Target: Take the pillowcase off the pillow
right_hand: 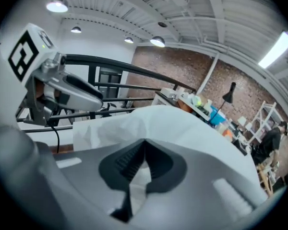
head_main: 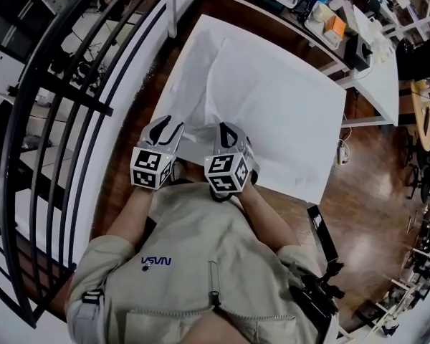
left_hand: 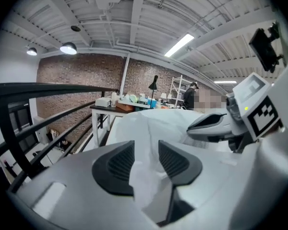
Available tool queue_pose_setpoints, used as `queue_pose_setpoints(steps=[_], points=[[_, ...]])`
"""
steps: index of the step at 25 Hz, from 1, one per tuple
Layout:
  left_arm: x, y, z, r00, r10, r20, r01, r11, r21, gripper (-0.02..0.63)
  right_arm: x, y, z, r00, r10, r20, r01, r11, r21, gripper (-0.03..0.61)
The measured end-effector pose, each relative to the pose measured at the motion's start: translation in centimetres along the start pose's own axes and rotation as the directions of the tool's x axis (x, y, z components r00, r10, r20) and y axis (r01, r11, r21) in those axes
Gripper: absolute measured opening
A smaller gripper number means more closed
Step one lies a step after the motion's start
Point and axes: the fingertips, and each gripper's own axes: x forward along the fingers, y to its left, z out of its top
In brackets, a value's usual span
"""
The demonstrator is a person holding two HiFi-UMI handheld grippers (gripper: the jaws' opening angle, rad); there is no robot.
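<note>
A white pillow in its white pillowcase (head_main: 272, 99) lies on a white table (head_main: 190, 56). Both grippers are at its near edge, side by side. My left gripper (head_main: 166, 129) has its jaws apart, and a fold of the pillowcase (left_hand: 149, 123) hangs loosely in the gap (left_hand: 145, 145) without being squeezed. My right gripper (head_main: 228, 131) is shut, with its tips meeting (right_hand: 145, 143) and a pinch of the pillowcase (right_hand: 173, 123) caught between the pads. The pillow's inner body is hidden by the fabric.
A black metal railing (head_main: 72, 99) runs along the left of the table. A workbench (head_main: 322, 20) crowded with several items stands beyond the far end. Wooden floor (head_main: 365, 185) lies to the right, with a black stand (head_main: 322, 235) near my right side.
</note>
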Motion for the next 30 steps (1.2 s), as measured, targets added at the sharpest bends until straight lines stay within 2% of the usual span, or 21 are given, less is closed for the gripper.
queue_pose_setpoints(steps=[2, 5, 7, 9, 11, 14, 18, 24, 28, 30], points=[[1.4, -0.3, -1.3, 0.997, -0.040, -0.059, 0.037, 0.998, -0.052, 0.183, -1.0, -1.4, -1.1, 1.000, -0.027, -0.009, 0.028, 0.998, 0.055, 0.005], [3.3, -1.4, -3.0, 0.986, -0.116, -0.122, 0.098, 0.984, -0.146, 0.210, -2.3, -3.2, -2.3, 0.998, -0.068, -0.016, 0.069, 0.992, 0.109, 0.005], [4.1, -2.7, -3.3, 0.974, -0.194, -0.119, 0.161, 0.957, -0.241, 0.218, -3.0, -4.1, -2.8, 0.995, -0.095, -0.022, 0.097, 0.988, 0.120, 0.005], [4.8, -4.7, -3.1, 0.956, -0.275, -0.099, 0.238, 0.929, -0.283, 0.187, -3.6, -5.2, -3.8, 0.991, -0.128, -0.036, 0.132, 0.981, 0.141, 0.005], [6.0, -7.3, -2.4, 0.939, -0.331, -0.089, 0.302, 0.922, -0.243, 0.113, -4.5, -7.2, -5.3, 0.983, -0.174, -0.061, 0.182, 0.966, 0.182, 0.005], [8.2, -10.8, -1.0, 0.926, -0.369, -0.082, 0.354, 0.922, -0.157, 0.061, -5.8, -10.6, -7.6, 0.964, -0.250, -0.092, 0.266, 0.932, 0.248, 0.005], [7.6, -13.1, -0.9, 0.903, -0.427, -0.042, 0.416, 0.895, -0.161, 0.026, -7.2, -13.4, -9.6, 0.950, -0.293, -0.109, 0.312, 0.891, 0.331, 0.005], [5.5, -12.7, -4.9, 0.907, -0.419, -0.043, 0.384, 0.864, -0.325, 0.020, -7.3, -12.3, -12.8, 0.961, -0.223, -0.165, 0.272, 0.871, 0.410, 0.005], [5.3, -12.6, -6.8, 0.912, -0.399, -0.096, 0.347, 0.875, -0.337, 0.017, -5.9, -10.0, -14.7, 0.970, -0.096, -0.225, 0.182, 0.896, 0.405, 0.006], [5.3, -12.4, -7.0, 0.915, -0.390, -0.099, 0.341, 0.882, -0.325, 0.017, -5.8, -9.3, -14.3, 0.974, -0.055, -0.219, 0.139, 0.910, 0.390, 0.036]])
